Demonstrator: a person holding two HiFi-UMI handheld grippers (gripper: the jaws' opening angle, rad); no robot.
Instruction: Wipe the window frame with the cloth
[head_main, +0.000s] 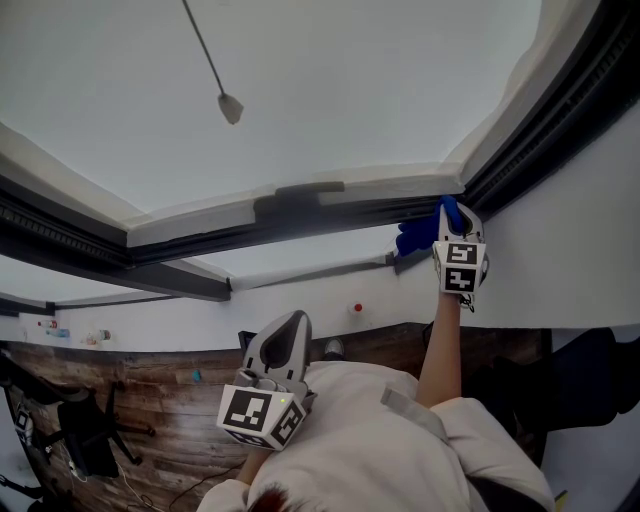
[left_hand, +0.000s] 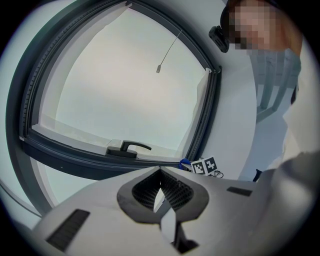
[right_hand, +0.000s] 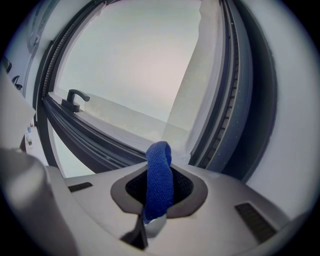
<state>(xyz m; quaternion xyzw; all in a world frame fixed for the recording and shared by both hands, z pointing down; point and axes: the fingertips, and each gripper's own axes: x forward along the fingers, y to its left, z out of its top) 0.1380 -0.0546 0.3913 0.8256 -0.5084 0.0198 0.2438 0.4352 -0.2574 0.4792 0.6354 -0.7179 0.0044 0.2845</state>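
A blue cloth (right_hand: 159, 176) sticks up from between the jaws of my right gripper (head_main: 452, 210), which is shut on it. In the head view the cloth (head_main: 414, 238) presses against the dark window frame (head_main: 330, 222) at its corner, where the sash meets the side rail (head_main: 545, 125). A dark handle (head_main: 298, 192) sits on the sash, left of the cloth. My left gripper (head_main: 297, 322) hangs lower, near the person's chest and away from the frame, its jaws together with nothing between them. The left gripper view shows the handle (left_hand: 127, 148) and the far-off cloth (left_hand: 185, 163).
A blind cord with a small pull (head_main: 230, 107) hangs in front of the glass. White wall (head_main: 565, 260) flanks the frame on the right. Below lie a wooden floor (head_main: 150, 395) and a black chair base (head_main: 85, 435) at the left.
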